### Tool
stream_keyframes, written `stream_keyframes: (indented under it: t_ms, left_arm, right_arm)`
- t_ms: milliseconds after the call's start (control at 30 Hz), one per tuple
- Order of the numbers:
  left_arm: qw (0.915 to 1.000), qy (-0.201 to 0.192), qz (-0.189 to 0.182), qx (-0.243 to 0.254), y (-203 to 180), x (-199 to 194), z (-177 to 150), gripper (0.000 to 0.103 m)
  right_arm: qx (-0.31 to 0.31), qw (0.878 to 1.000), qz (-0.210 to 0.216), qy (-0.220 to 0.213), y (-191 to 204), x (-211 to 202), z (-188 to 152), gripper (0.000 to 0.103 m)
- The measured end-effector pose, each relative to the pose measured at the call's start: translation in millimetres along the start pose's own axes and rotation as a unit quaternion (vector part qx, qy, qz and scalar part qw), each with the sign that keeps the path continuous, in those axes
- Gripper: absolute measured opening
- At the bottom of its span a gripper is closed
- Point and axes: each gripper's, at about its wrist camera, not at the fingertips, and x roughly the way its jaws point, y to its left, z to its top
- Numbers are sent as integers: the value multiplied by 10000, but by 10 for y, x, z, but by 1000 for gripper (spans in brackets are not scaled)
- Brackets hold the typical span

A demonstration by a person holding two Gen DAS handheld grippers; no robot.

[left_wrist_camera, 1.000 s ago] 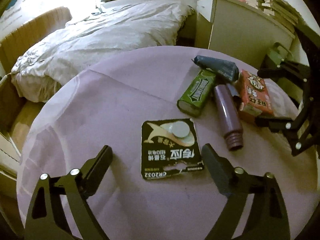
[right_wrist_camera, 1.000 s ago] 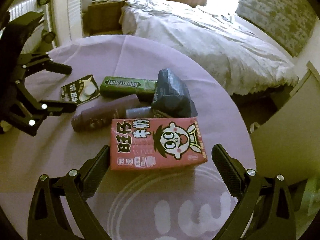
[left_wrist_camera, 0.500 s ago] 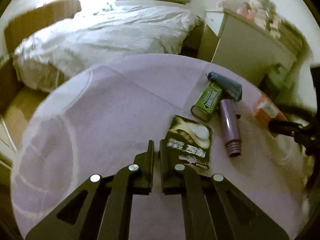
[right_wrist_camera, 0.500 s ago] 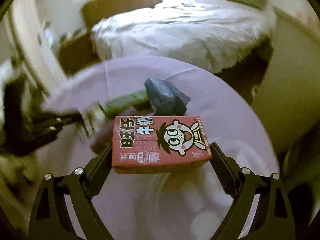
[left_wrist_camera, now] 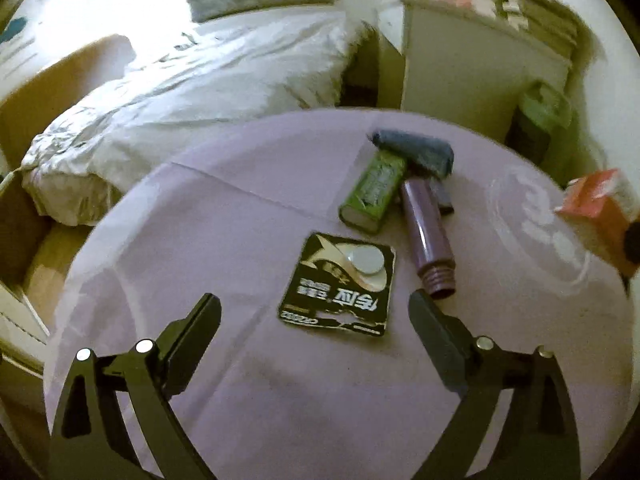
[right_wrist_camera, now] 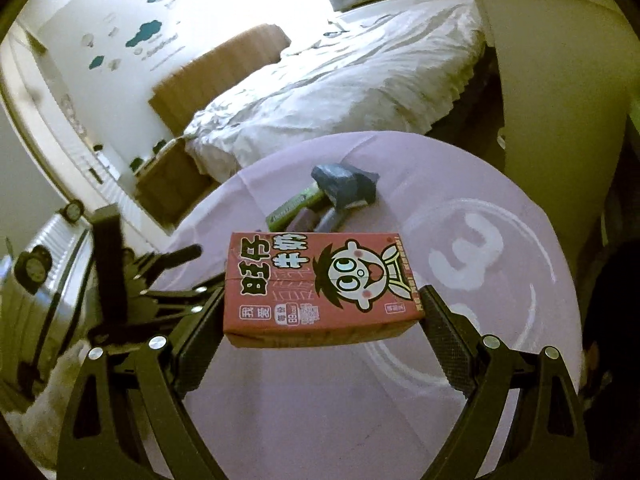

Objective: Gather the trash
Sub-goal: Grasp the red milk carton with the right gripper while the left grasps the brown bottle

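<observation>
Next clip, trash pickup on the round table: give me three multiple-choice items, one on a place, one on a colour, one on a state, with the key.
1. Where is the red carton?
A. flat on the table
B. between the right gripper's fingers, off the table
C. on the bed

2. What colour is the gum pack?
A. green
B. yellow
C. white

3. How does the left gripper stand?
A. clamped on the battery card
B. clamped on the purple bottle
C. jaws apart, gripping nothing

Key:
1 B, the right gripper has a finger on each end of the carton, with the purple cloth well below it.
2 A, the pack is green beside the purple bottle.
3 C, the fingers are spread and opening, and the battery card lies flat on the cloth ahead of them, untouched.
</observation>
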Motion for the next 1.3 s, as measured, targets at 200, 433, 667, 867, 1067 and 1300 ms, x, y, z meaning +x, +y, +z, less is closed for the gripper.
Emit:
stream_keyframes:
  t_ms: [200, 433, 667, 867, 1067, 1300]
  left_arm:
    - [9998, 16, -190, -44, 115, 178, 81, 60]
    - [9969, -27, -386, -680, 467, 143, 43, 11]
    - [9962, -286, -640, -526, 238, -47, 107, 16]
    - [9936, -114, -1115, -141, -201, 94, 331, 31]
    - [9943, 103, -1064, 60, -493, 346, 410, 37]
    - [9951, -19, -988, -10, -550, 387, 419, 28]
  right_arm:
    - [89, 9999, -66, -11, -51, -57, -95, 91]
    - [204, 9998, -12, -21, -67, -45, -143, 91]
    - [263, 9996, 47, 38, -75, 10, -176, 91]
    - [332, 9994, 42, 70, -120, 22, -216, 91]
    - [446, 9990, 15, 102, -220, 16, -242, 91]
    - [538, 9985, 3, 34, -286, -26, -282, 91]
